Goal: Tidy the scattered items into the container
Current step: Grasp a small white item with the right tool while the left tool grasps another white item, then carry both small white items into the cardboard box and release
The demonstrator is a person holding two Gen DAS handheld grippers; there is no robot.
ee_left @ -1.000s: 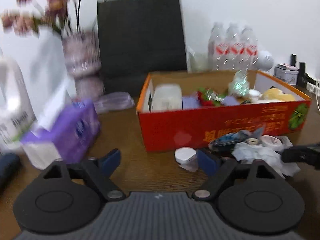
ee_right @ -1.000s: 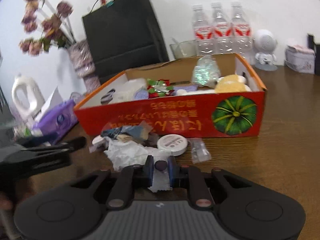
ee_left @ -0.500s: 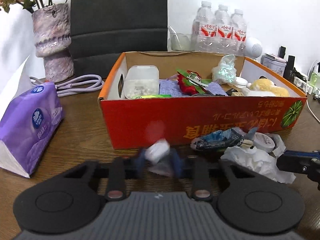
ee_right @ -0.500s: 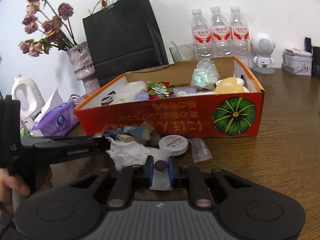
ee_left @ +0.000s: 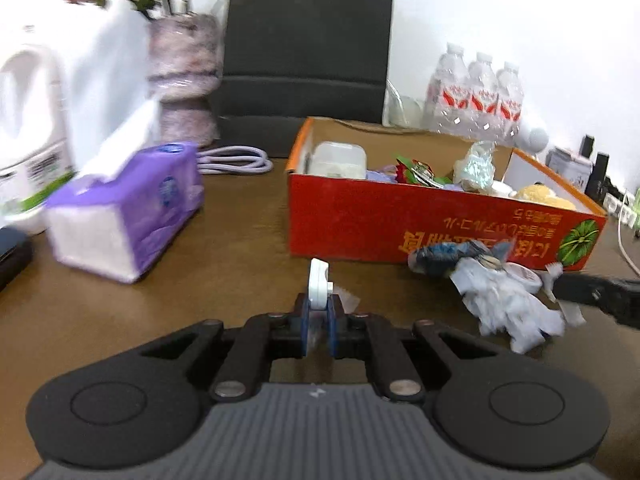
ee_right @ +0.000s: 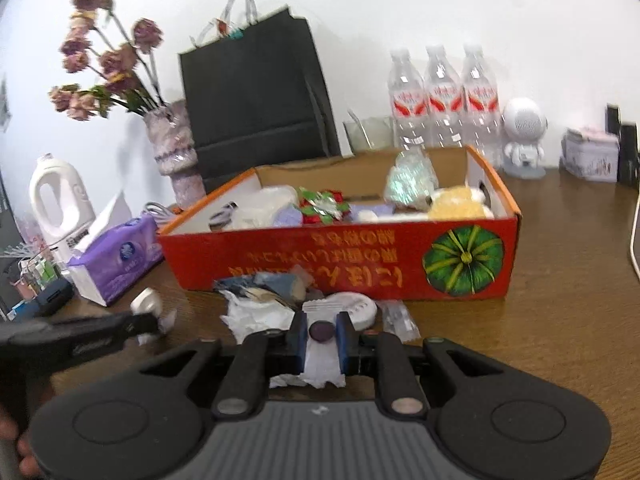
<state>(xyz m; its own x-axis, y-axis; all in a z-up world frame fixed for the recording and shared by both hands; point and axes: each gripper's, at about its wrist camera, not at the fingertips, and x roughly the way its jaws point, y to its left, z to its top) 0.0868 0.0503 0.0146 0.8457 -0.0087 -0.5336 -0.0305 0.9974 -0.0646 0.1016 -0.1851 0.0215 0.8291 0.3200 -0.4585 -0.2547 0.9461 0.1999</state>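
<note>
Left wrist view: left gripper [ee_left: 319, 320] has its jaws closing on a small white disc-shaped item [ee_left: 318, 283], pads pressing both flat faces, disc standing on edge and sticking up out of the tips. A scrap of clear wrapper hangs beside it. Red cardboard box [ee_left: 400, 224] lies ahead and to the right of this gripper, near wall facing it, long axis running left-right across the wooden table [ee_left: 224, 248]. Box already has a clear tub, purple bits, a red-green bow and a yellow plush inside.

Right wrist view: right gripper [ee_right: 322, 336] is clamped nearly shut on a white packet with a dark round piece [ee_right: 321, 330] showing between the pads. Same box sits straight ahead, just beyond the loose pile.

Still out of the box: crumpled white paper [ee_right: 256, 318], a blue-grey wrapper [ee_right: 272, 282], a round white tin [ee_right: 352, 308], a small clear bag [ee_right: 398, 318], all bunched against the near wall.

Key relation: both held items are on the near side of the box wall and below its rim. Right gripper looks nearer the box centre; left gripper faces the left end. Likely next move is lift over the near rim, then release. Risk: the edge-on disc could slip.

Purple tissue pack [ee_left: 128, 208] sits left, well apart from the box.
</note>
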